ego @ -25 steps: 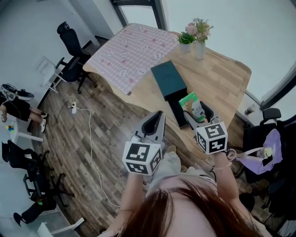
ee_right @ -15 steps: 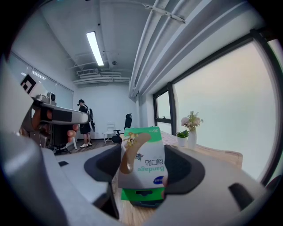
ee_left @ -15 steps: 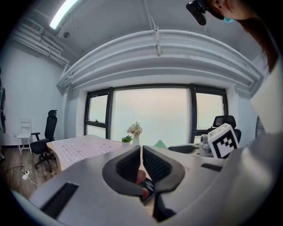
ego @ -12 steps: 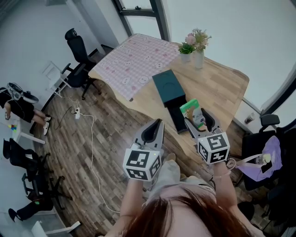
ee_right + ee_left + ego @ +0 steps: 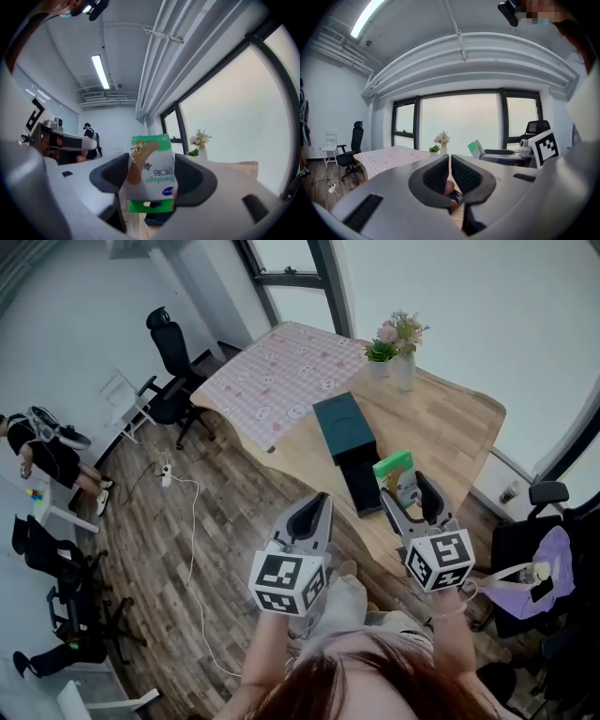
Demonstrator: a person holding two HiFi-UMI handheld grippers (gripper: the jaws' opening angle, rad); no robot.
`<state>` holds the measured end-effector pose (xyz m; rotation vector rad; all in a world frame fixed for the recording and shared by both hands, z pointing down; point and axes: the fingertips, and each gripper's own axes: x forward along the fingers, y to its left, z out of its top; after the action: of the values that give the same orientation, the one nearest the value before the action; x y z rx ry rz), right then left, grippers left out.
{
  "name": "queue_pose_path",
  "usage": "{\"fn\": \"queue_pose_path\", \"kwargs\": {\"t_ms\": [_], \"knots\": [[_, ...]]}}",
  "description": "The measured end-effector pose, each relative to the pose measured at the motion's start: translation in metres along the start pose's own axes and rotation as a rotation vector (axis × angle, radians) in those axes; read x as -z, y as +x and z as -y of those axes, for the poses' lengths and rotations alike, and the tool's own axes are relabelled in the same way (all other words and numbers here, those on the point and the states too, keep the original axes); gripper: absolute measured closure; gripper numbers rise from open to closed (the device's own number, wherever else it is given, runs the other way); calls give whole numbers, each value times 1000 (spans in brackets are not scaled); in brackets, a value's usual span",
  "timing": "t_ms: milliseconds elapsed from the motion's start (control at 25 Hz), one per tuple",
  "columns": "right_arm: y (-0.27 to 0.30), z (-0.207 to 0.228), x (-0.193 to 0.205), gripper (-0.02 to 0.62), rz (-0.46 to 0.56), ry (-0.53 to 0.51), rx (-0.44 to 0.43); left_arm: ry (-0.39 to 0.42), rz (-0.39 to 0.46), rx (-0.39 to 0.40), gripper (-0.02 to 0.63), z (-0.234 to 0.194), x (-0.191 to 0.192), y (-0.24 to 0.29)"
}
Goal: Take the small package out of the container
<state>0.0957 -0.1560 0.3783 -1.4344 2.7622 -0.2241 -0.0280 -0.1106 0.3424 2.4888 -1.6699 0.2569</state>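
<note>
My right gripper [image 5: 405,495] is shut on a small green and white bandage package [image 5: 397,476], held upright in the air over the near edge of the wooden table [image 5: 450,427]. In the right gripper view the package [image 5: 151,173] fills the gap between the jaws of the right gripper [image 5: 152,182]. The dark teal container [image 5: 339,421] lies on the table, with a black part [image 5: 358,486] extending toward me, just left of the package. My left gripper [image 5: 310,514] hangs over the floor left of the table, shut with nothing in it [image 5: 450,169].
A pink checked cloth [image 5: 286,371] covers the far left of the table. A vase of flowers [image 5: 405,351] and a small potted plant [image 5: 380,357] stand at the far edge. Office chairs [image 5: 173,362], a floor cable [image 5: 192,540] and a person [image 5: 42,451] are at left.
The right gripper has drawn slightly back toward me and to the right with the package still in it. The head view has shifted a little. The left gripper has barely moved.
</note>
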Motion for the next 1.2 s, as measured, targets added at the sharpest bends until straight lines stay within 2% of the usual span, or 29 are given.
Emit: {"fn": "queue_pose_path", "kwargs": {"t_ms": [360, 600, 880, 1200], "knots": [[-21, -9, -30, 291, 104, 5, -6, 30, 2, -4, 586, 9, -10, -9], [-28, -7, -35, 293, 135, -3, 36, 43, 5, 15, 586, 9, -14, -7], [-17, -17, -44, 293, 184, -23, 77, 50, 14, 25, 586, -11, -17, -8], [2, -35, -56, 293, 182, -89, 120, 23, 37, 45, 586, -41, -28, -11]]}}
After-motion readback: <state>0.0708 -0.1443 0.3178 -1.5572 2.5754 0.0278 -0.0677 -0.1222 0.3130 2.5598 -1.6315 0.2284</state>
